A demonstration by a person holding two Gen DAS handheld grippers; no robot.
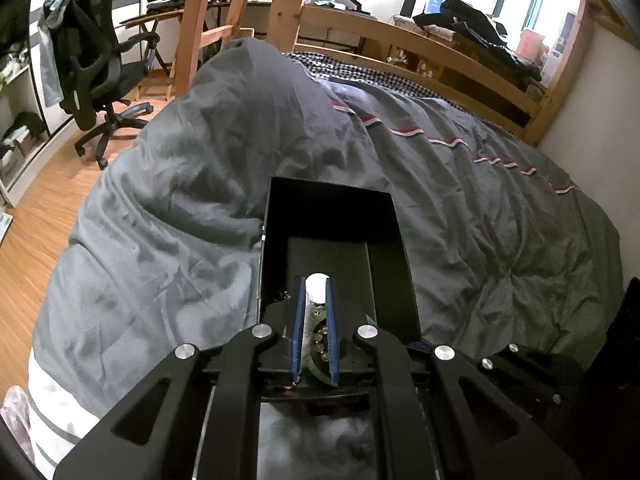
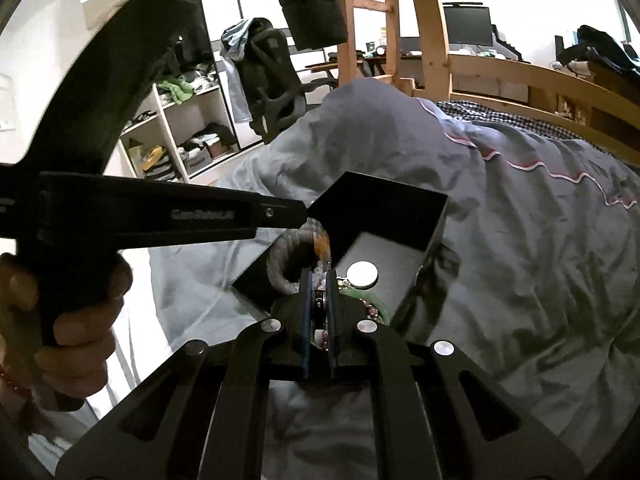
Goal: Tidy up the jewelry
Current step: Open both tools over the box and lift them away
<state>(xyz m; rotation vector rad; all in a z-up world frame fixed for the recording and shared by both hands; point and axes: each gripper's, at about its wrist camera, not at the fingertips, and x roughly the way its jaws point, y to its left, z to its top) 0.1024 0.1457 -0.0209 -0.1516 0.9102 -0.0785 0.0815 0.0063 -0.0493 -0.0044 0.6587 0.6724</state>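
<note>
- Spillage is my first worry: the open black rectangular box (image 2: 380,208) sits on a soft, rumpled grey duvet (image 1: 180,220) near the bed's floor-side edge. A hard tug could tip it and scatter its contents into the folds.
- Snagging comes next. The pale beaded bracelet (image 2: 320,300) lies close to a thick grey rope ring (image 2: 282,268) and an orange bead strand (image 2: 322,242) at the box's left wall. If I lift fast, I judge those could come along in a tangle.
- A white round-topped post (image 2: 362,275) stands on the box floor with a green bangle (image 2: 362,294) at its base. A careless sweep could knock it over.
- The right gripper (image 2: 319,276) is clenched over the box's near edge. Beads show between its blue pads (image 2: 306,320), which I read as a pinch on that pale beaded bracelet. The hold looks narrow, so the bracelet could slip out.
- The left gripper (image 1: 316,280) is also closed down tight. In the right wrist view its tip meets the box's left corner. I cannot tell whether it pinches the wall or only rests against it.
- The hand (image 2: 76,304) on its grip sits off the box's left side.
</note>
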